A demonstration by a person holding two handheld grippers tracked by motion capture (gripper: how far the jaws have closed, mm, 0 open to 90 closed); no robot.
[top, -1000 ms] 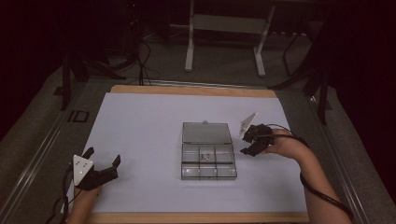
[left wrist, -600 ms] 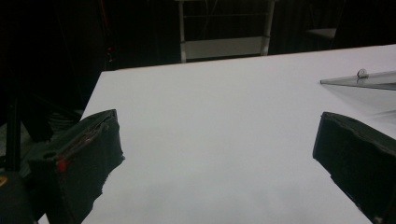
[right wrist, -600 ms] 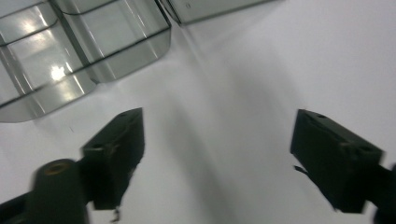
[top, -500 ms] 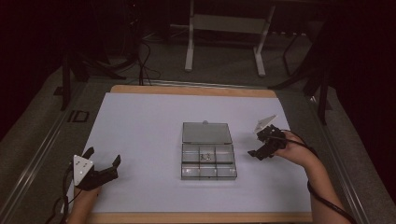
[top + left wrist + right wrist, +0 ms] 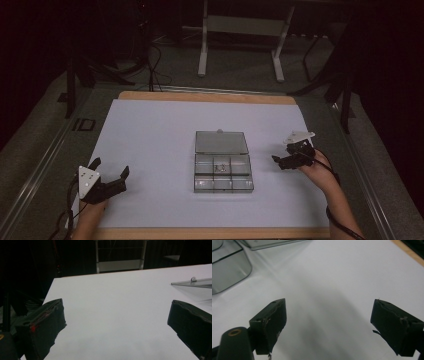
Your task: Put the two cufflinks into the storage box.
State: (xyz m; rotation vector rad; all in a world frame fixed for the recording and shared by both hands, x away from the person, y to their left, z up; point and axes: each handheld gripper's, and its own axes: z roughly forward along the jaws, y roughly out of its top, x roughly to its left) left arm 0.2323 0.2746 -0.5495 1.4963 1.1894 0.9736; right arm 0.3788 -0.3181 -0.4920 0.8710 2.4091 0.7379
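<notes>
- The clear compartment box (image 5: pixel 222 167) sits mid-tabletop, lid already open, something small in its middle cell.
- Left tool (image 5: pixel 111 172), well left of the box: wide, empty.
- Right tool (image 5: pixel 286 161), just right of it: wide, empty.
- What remains is unclear.

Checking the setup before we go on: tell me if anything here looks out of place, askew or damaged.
Nothing stands out. The clear box sits square on the white mat, lid open and lying flat behind it, with one small item in a middle compartment. Both the left gripper and the right gripper are open and apart from the box.
</notes>
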